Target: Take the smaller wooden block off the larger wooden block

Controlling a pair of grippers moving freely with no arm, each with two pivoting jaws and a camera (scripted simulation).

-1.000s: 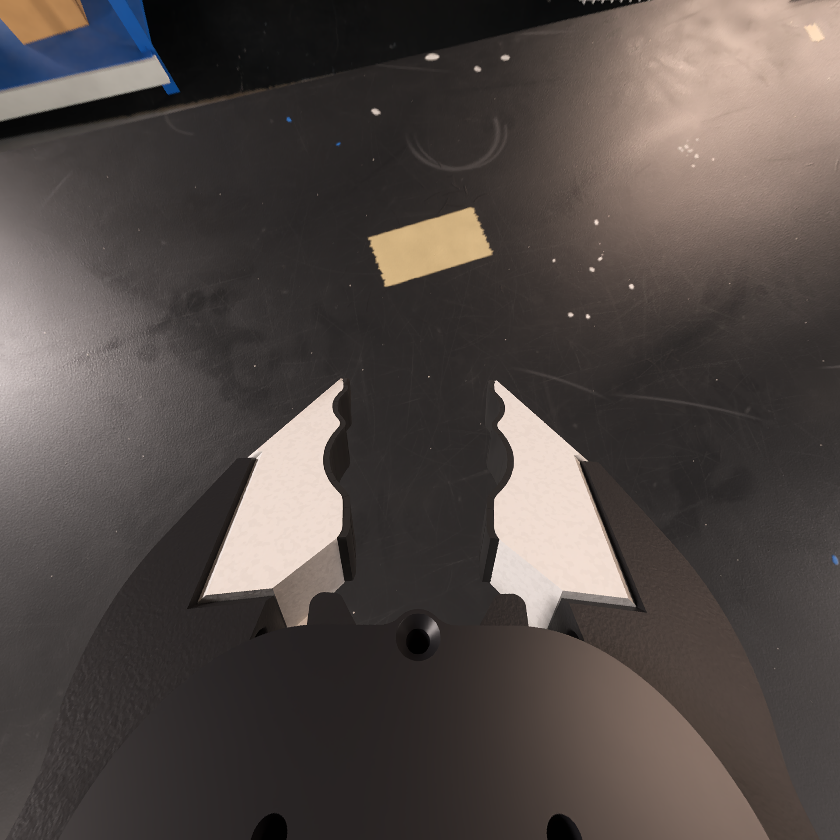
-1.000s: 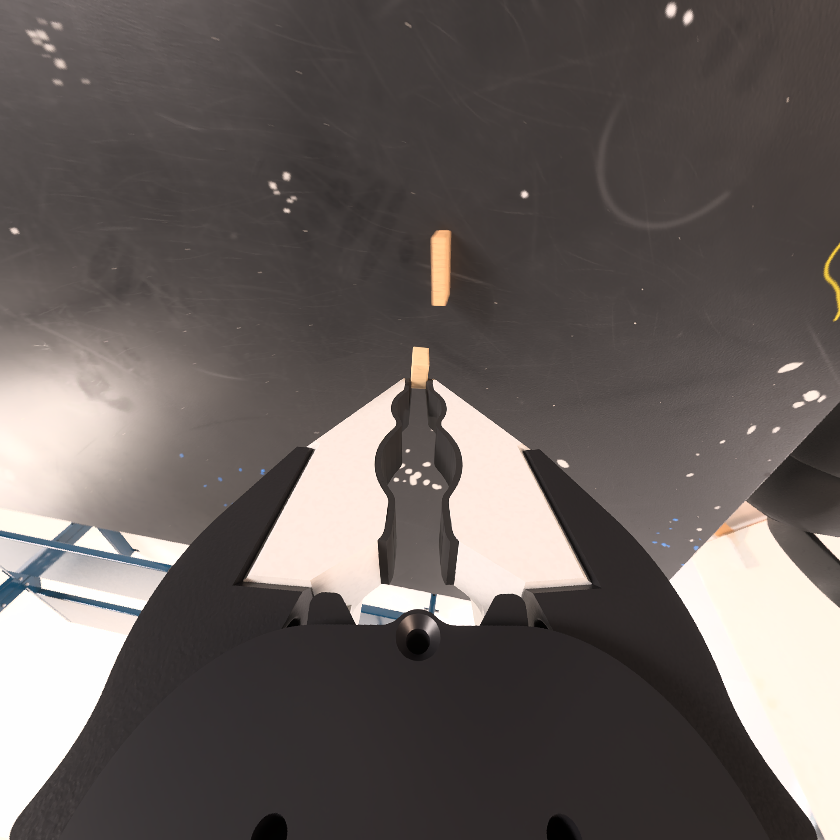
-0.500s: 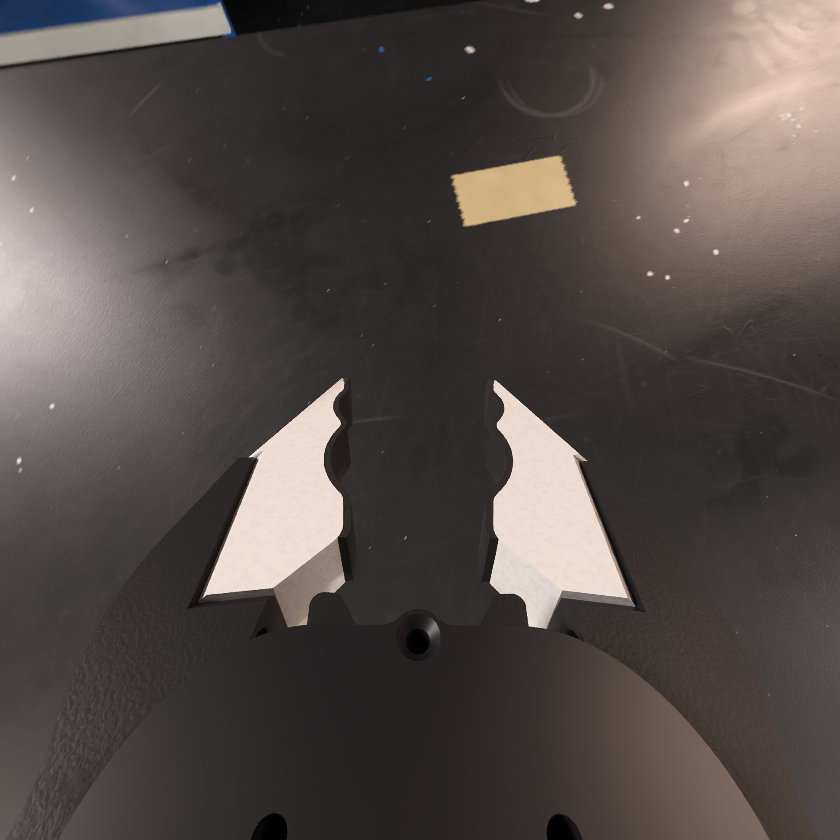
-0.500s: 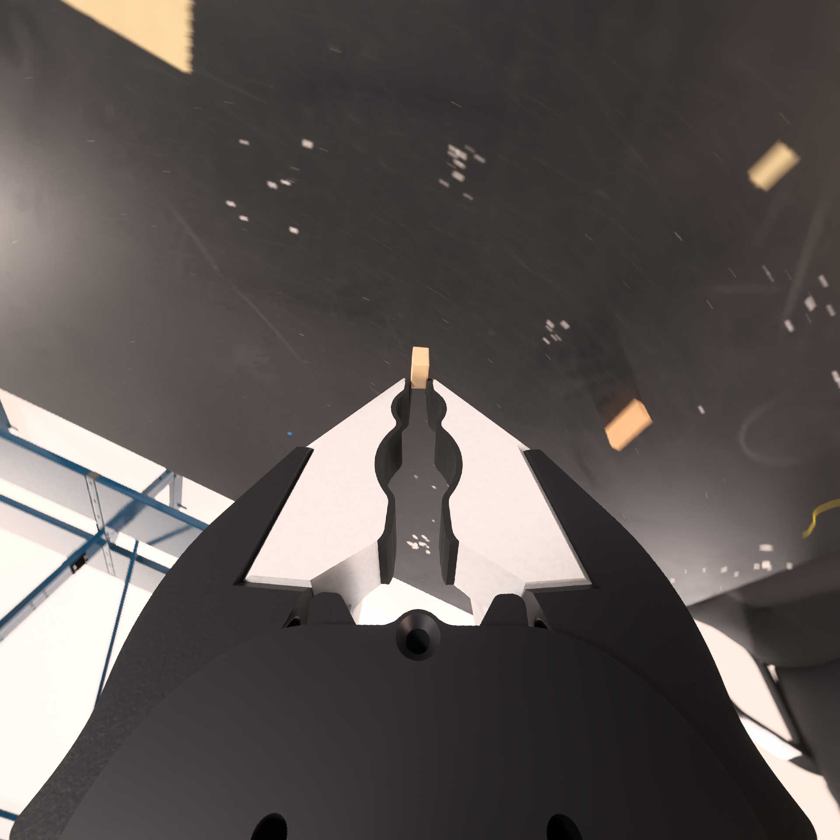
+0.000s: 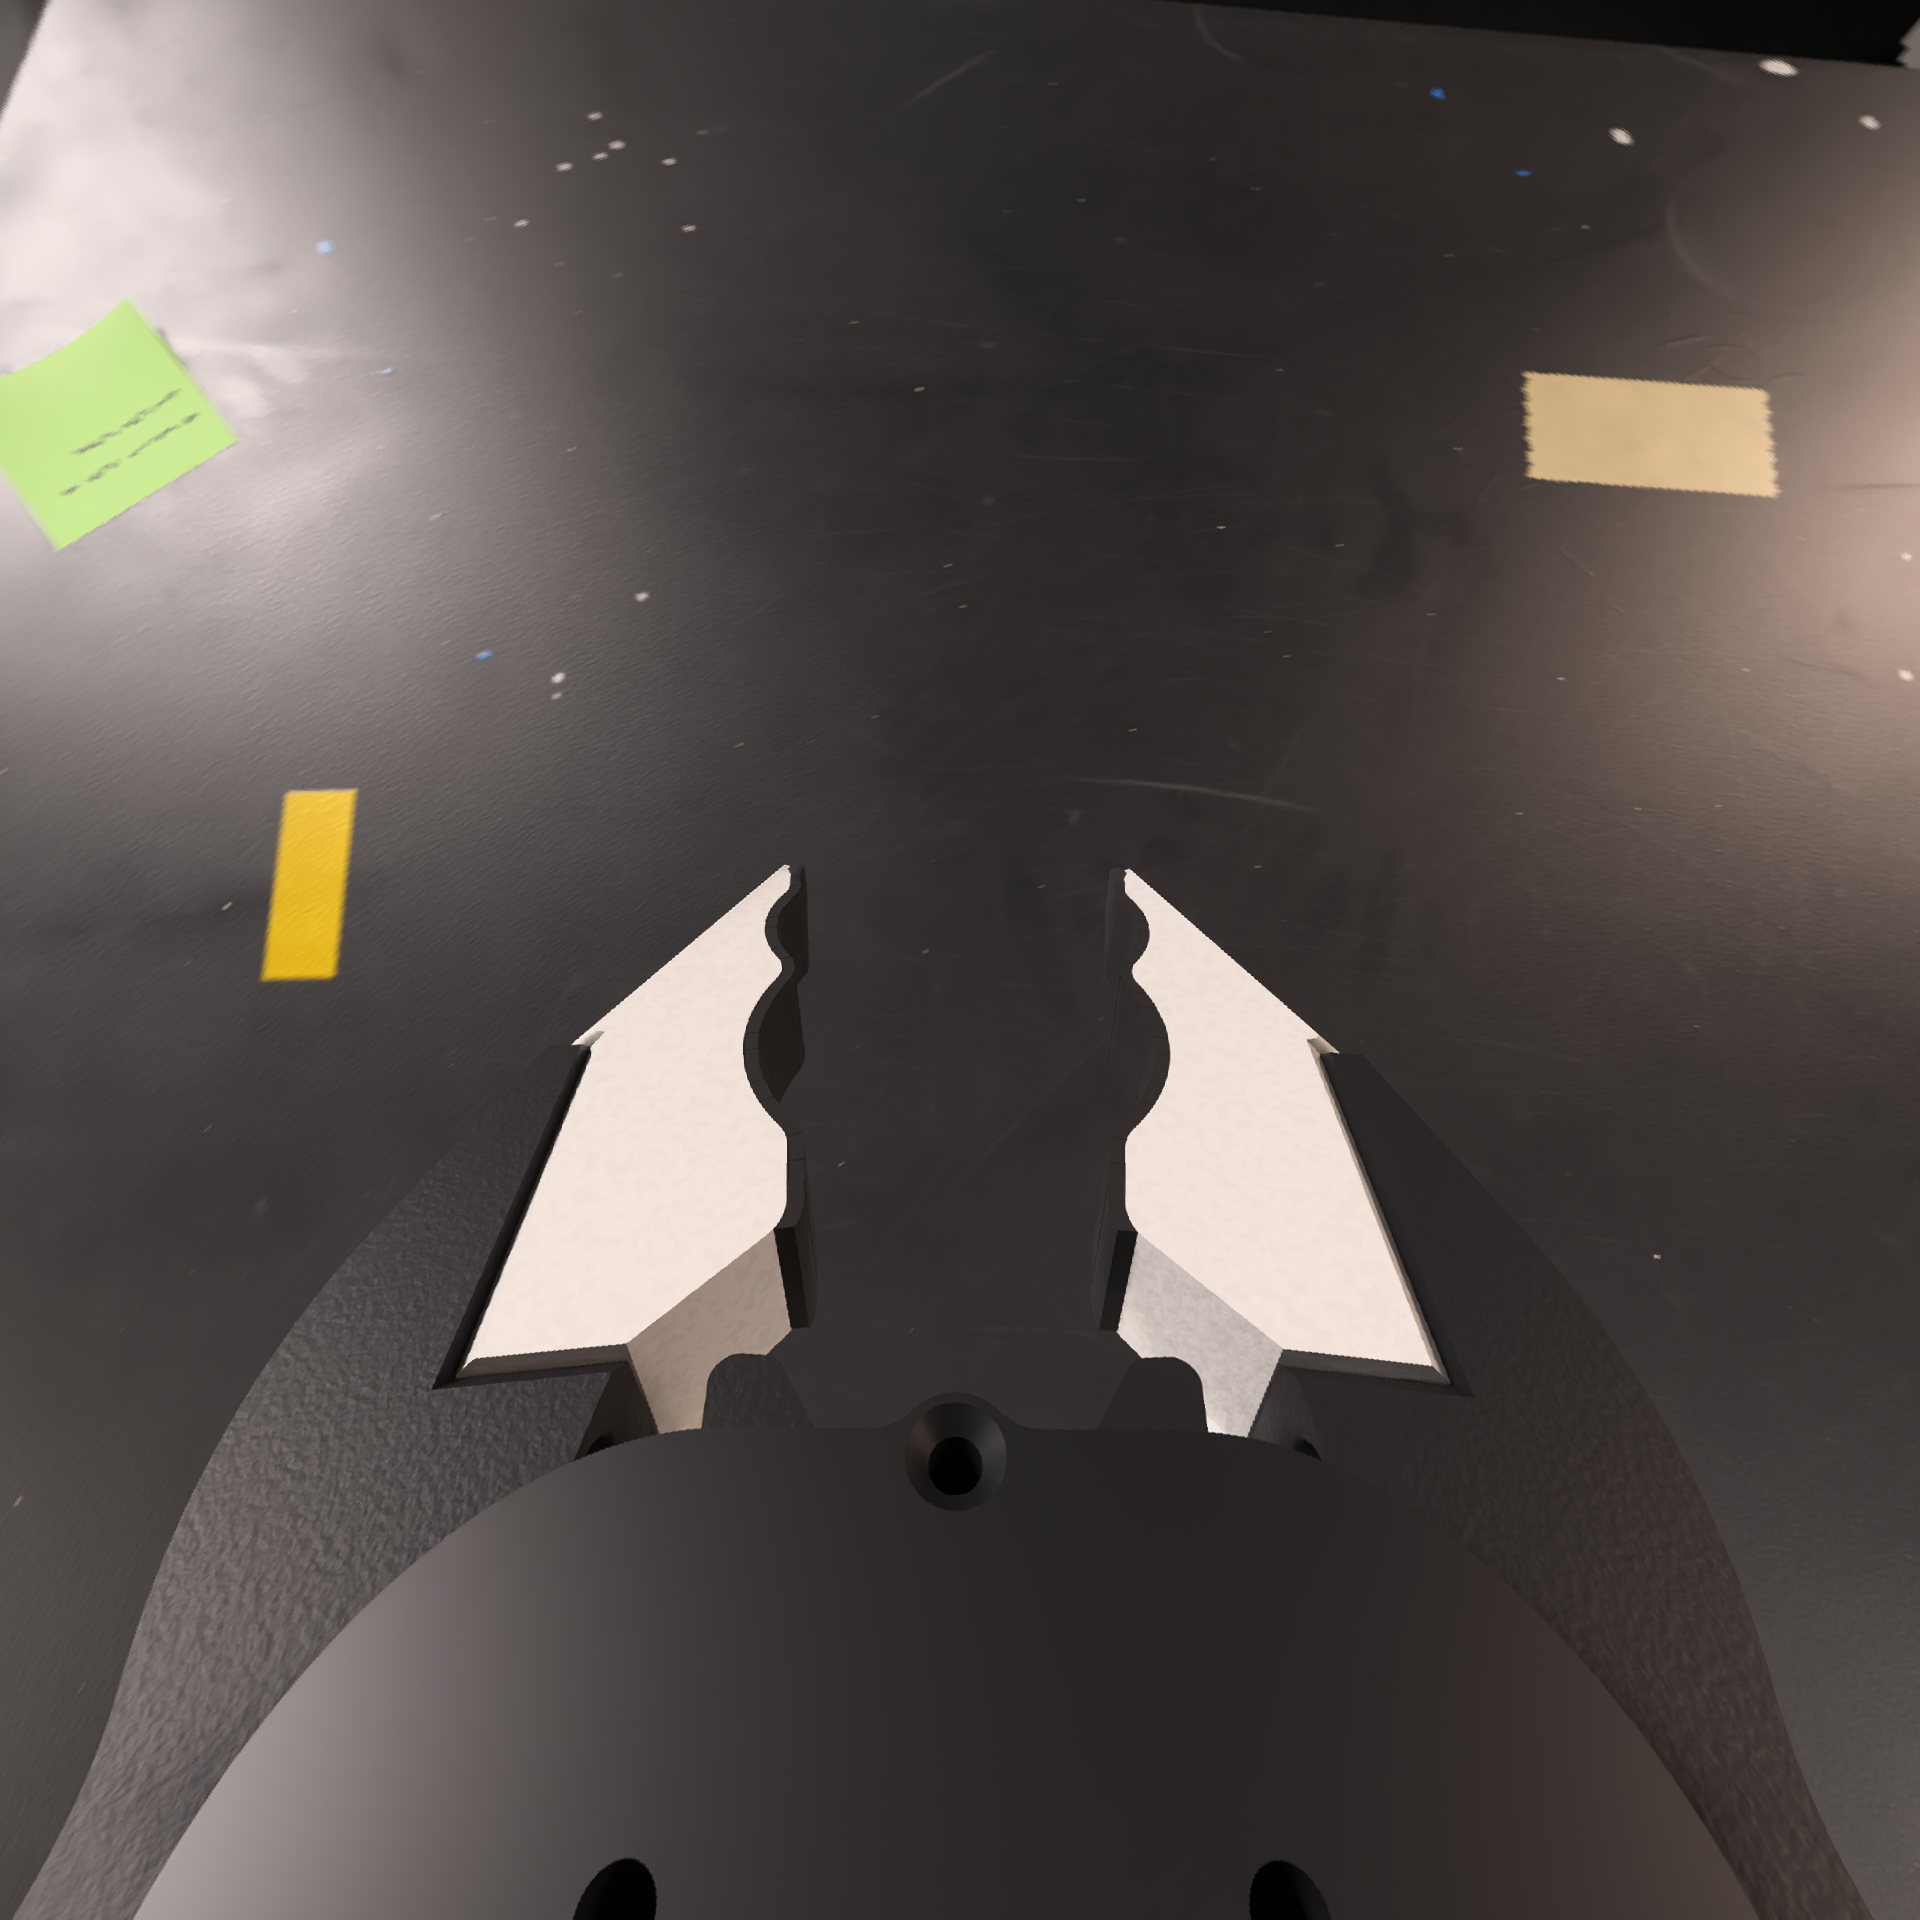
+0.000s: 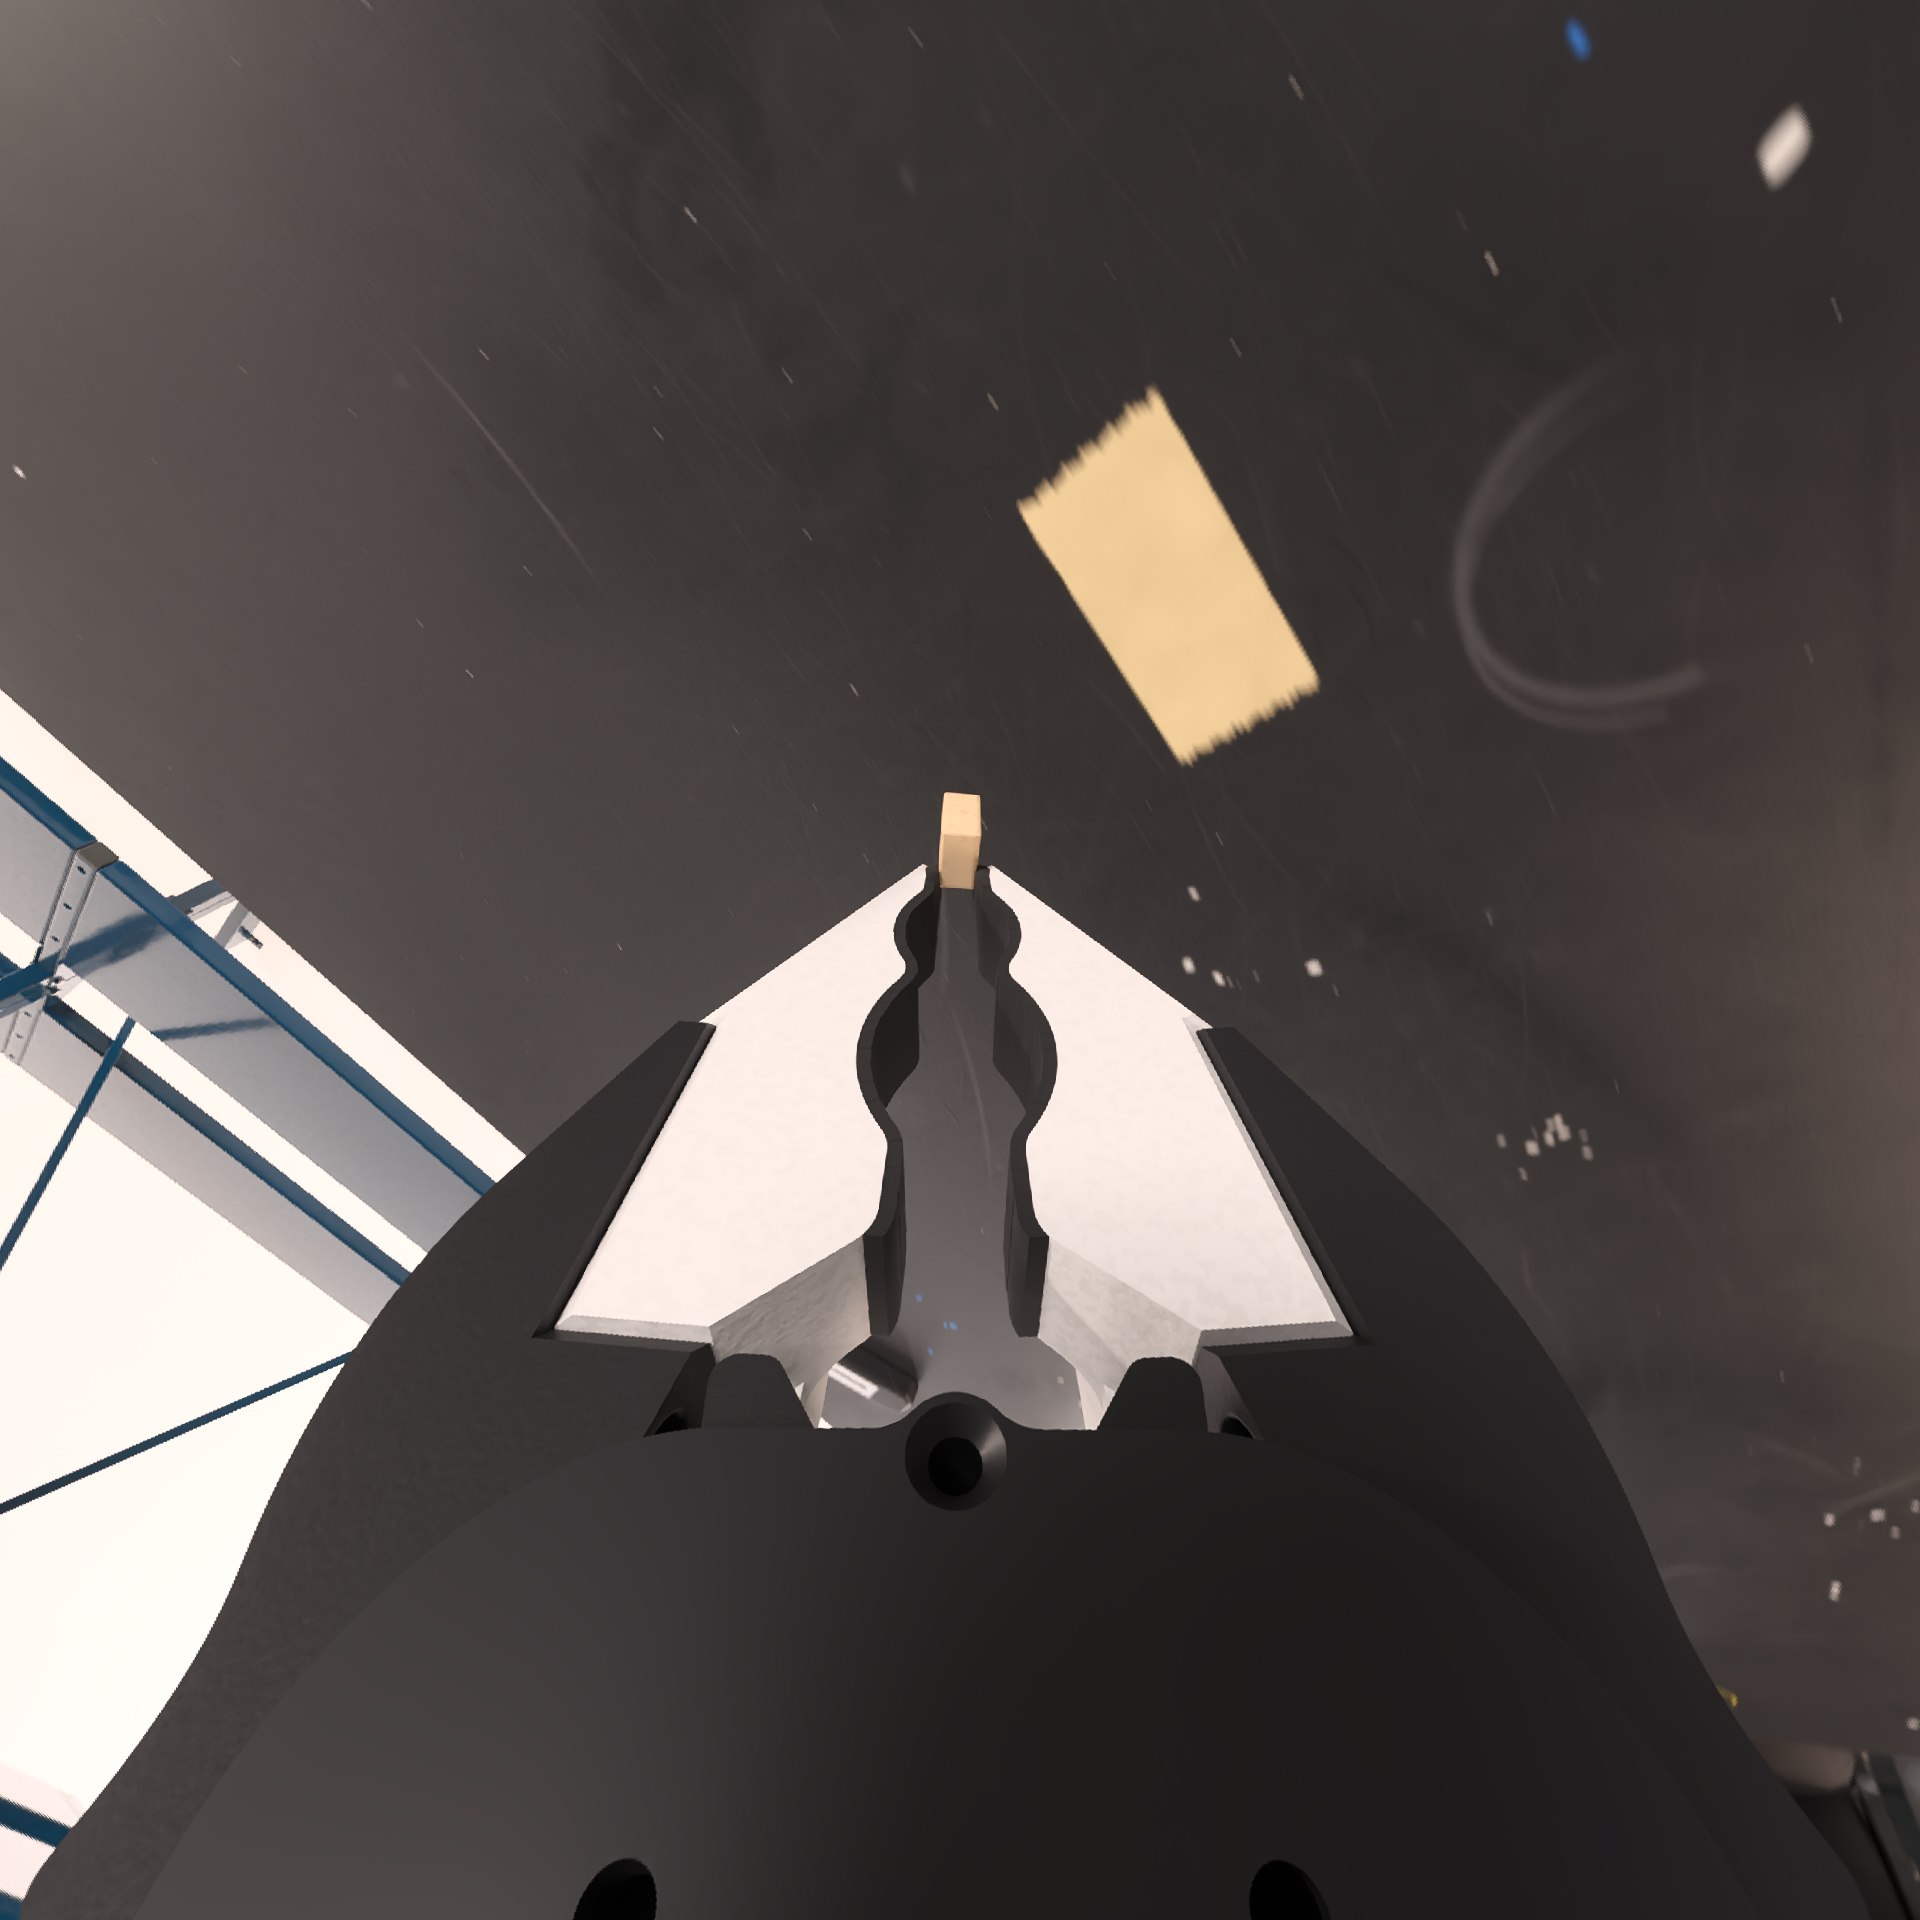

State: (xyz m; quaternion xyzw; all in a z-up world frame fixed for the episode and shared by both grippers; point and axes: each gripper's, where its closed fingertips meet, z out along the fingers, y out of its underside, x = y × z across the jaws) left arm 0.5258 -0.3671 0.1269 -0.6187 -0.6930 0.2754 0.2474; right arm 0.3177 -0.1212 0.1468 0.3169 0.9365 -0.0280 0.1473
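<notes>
My right gripper [image 6: 958, 871] is shut on the smaller wooden block [image 6: 959, 837], a thin pale piece that sticks out past the fingertips, held above the dark table [image 6: 520, 312]. The larger wooden block is not in either view now. My left gripper [image 5: 956, 871] is open and empty, its white fingers [image 5: 665, 1122] spread above the dark table [image 5: 1039, 520].
A tan tape patch [image 5: 1647, 433], a green sticky note [image 5: 104, 421] and a yellow strip [image 5: 309, 883] lie flat on the table in the left wrist view. The tan patch also shows in the right wrist view [image 6: 1166, 575]. The table edge and a blue-framed structure [image 6: 156, 987] are at the left.
The right gripper has swung away with the small block; the larger block has left its view and the tan patch has come in. The left view has shifted left, showing the green note and yellow strip.
</notes>
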